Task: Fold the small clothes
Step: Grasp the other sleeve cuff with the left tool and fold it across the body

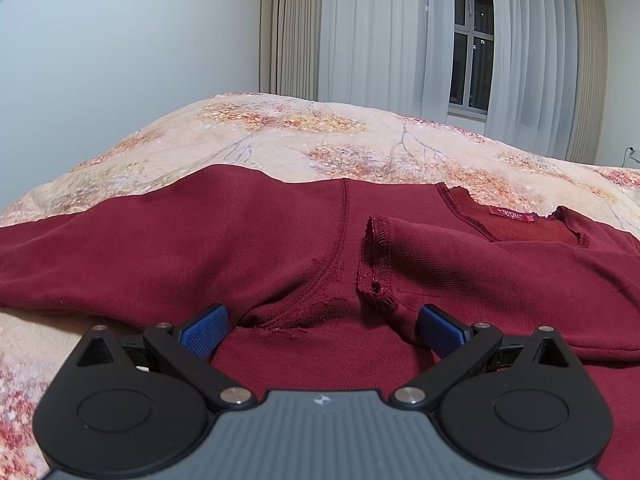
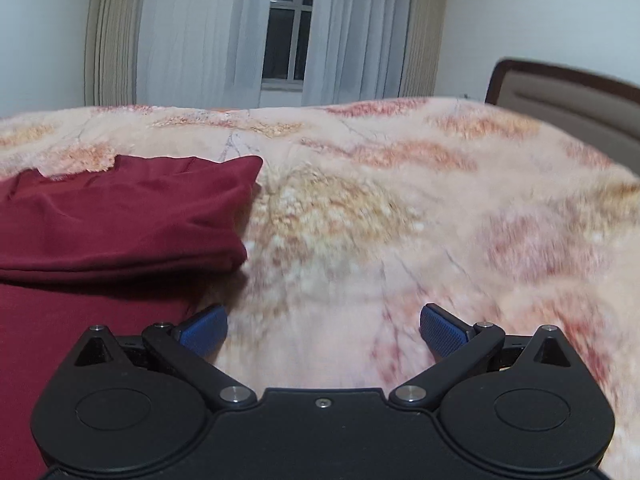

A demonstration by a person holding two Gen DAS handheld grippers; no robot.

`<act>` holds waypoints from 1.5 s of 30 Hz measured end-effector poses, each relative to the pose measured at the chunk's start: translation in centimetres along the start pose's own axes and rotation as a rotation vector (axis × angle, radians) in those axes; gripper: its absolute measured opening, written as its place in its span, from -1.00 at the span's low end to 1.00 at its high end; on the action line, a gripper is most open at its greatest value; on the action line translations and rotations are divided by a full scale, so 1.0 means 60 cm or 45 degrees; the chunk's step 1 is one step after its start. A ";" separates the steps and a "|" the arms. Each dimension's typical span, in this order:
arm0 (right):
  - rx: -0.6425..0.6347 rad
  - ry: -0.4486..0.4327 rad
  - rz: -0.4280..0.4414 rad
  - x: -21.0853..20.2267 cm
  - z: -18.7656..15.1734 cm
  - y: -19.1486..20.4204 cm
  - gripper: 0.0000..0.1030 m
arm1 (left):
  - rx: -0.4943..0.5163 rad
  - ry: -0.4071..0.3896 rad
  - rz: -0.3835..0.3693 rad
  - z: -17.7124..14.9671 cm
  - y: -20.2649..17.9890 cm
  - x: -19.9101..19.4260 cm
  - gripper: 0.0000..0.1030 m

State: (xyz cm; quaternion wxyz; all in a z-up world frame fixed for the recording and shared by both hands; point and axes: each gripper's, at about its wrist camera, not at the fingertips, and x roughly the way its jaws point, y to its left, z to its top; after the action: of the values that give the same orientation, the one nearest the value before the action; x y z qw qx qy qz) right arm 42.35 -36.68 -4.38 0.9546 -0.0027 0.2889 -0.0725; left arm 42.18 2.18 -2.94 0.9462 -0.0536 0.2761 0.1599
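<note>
A dark red shirt [image 1: 224,240] lies spread on the bed, neckline and red label [image 1: 513,214] at the far right, one sleeve cuff [image 1: 376,264] folded in over the body. My left gripper [image 1: 323,330] hovers open just over the shirt near the armpit seam, blue pads wide apart with nothing between them. In the right wrist view the same shirt [image 2: 120,216] shows at the left, its right side folded over into a thick edge. My right gripper [image 2: 323,330] is open over bare blanket, just right of the shirt's edge.
The bed is covered by a peach floral blanket [image 2: 400,220]. A padded headboard [image 2: 568,96] stands at the far right. Curtains [image 1: 380,32] and a dark window [image 1: 472,40] are behind the bed, with a plain wall [image 1: 120,60] to the left.
</note>
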 end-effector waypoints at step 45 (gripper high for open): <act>-0.205 -0.118 0.686 -0.210 -0.127 0.300 0.99 | -1.050 -0.115 0.257 0.008 0.584 -0.106 -0.11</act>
State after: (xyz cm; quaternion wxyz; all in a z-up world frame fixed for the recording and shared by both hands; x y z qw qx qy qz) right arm 30.26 -16.85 -4.64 0.9484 -0.0051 0.2401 0.2072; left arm 25.71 33.58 0.47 0.8362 -0.3934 0.1511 0.3509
